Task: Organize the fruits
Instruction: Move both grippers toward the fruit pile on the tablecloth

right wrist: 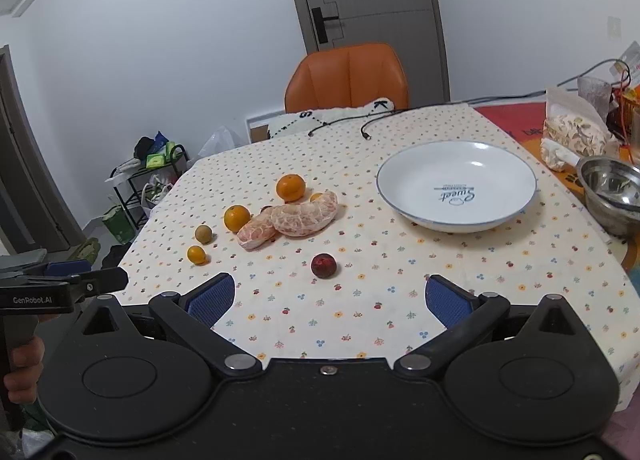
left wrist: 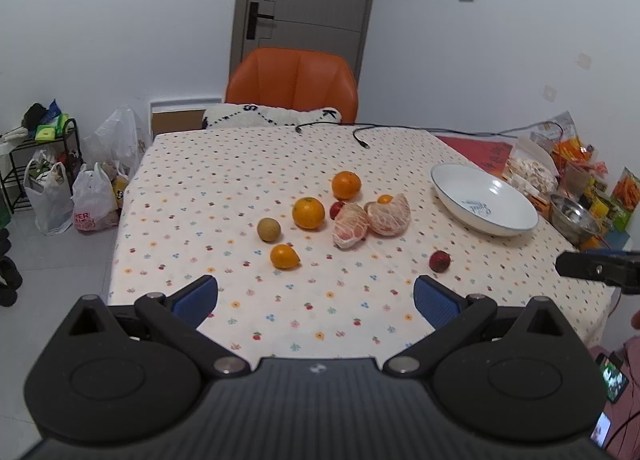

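Note:
Several fruits lie loose on the flowered tablecloth (left wrist: 224,188): two oranges (left wrist: 308,213) (right wrist: 291,187), a small yellow citrus (left wrist: 284,256), a brownish round fruit (left wrist: 269,229), two peeled pomelo pieces (left wrist: 390,214) (right wrist: 304,216) and a dark red fruit (right wrist: 323,265) nearer the front. An empty white bowl (right wrist: 516,204) sits to the right. My left gripper (left wrist: 316,298) hovers open over the front of the table, short of the fruit. My right gripper (right wrist: 330,302) is open too, just behind the dark red fruit (left wrist: 439,261), holding nothing.
A steel bowl (right wrist: 608,188), snack bags (right wrist: 572,132) and packets crowd the table's right edge. Black cables (left wrist: 360,130) lie at the far edge before an orange chair (left wrist: 292,84). Plastic bags (left wrist: 90,200) and a rack (left wrist: 24,164) stand on the floor left.

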The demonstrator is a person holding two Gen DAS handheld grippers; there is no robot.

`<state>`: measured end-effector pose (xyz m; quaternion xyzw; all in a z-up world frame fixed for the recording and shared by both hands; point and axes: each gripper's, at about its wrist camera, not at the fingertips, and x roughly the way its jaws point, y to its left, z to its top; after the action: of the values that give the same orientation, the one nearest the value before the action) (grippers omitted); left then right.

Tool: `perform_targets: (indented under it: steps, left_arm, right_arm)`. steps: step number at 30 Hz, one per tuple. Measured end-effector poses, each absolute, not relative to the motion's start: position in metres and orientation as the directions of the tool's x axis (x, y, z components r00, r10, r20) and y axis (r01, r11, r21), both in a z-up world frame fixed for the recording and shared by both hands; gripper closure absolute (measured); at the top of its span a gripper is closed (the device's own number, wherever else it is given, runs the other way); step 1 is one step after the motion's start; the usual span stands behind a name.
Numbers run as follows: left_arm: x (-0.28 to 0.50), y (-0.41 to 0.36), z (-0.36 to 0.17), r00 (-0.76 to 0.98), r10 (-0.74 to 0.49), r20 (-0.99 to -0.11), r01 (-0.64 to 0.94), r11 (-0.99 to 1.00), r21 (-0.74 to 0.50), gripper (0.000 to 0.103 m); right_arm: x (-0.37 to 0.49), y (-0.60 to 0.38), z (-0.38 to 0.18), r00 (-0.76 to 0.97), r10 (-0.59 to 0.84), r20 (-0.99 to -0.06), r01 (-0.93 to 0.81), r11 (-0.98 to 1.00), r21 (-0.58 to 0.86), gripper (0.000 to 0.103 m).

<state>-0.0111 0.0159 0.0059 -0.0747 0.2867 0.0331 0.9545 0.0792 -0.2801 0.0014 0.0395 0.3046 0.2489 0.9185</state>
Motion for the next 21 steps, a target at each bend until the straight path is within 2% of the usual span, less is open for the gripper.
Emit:
perform_targets:
  steps: [13,21]
  left_arm:
    - [0.008,0.036,-0.011,0.839,0.017,-0.544,-0.126,0.978,-0.164,0.0]
    - [0.026,0.038,-0.026,0.832,0.012,-0.555,-0.119,0.98,-0.157,0.002]
  right_arm:
    - [0.104,-0.271,-0.02,0.651,0.508,-0.565,-0.446,0.857,0.257,0.0]
    - [0.122,-0.266,-0.027,0.672,0.528,-0.519,-0.45,0.848,0.279,0.0]
